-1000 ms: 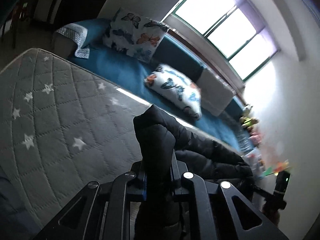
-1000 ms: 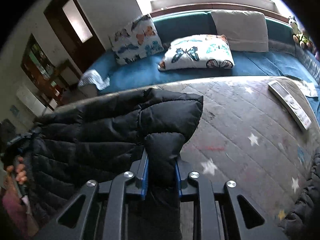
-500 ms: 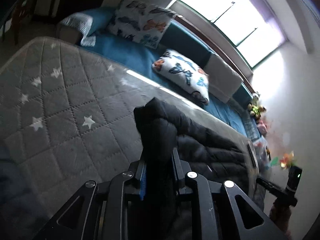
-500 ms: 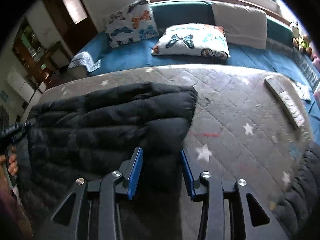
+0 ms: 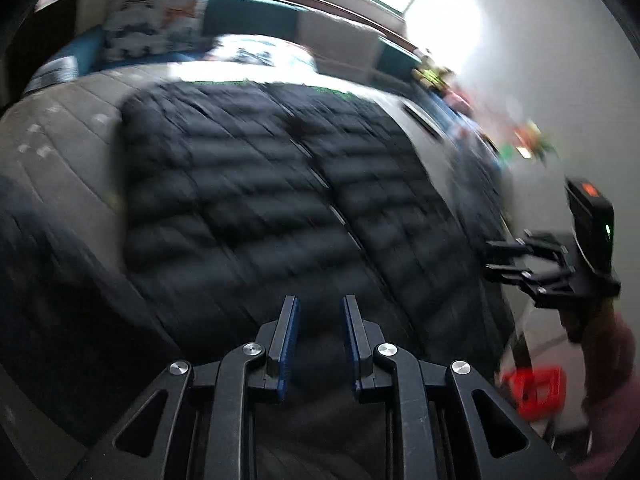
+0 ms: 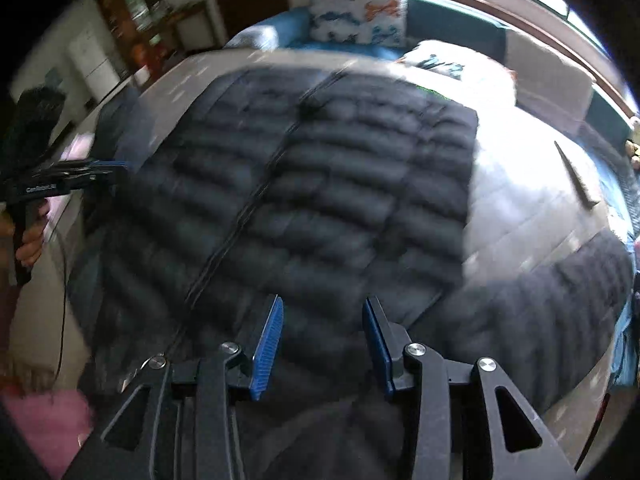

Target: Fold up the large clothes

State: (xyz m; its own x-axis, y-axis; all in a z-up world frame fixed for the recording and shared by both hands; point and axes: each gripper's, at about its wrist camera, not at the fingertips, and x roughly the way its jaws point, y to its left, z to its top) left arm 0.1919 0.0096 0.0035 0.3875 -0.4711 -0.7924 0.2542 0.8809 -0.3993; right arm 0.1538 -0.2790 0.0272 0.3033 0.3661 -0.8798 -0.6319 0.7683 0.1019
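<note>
Your left gripper (image 5: 318, 322) is spread w/ nothing pinched; your right gripper (image 6: 322, 326) is opening, black jacket (image 6: 320, 184) lying flat below both.

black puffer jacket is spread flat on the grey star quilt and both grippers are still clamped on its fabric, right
Not quite. The black puffer jacket does lie spread on the grey star quilt, but neither gripper is clamped on it. The right wrist view shows the right gripper, jaws opening, pads clear of the fabric; the left wrist view shows the left gripper apart too.
</note>
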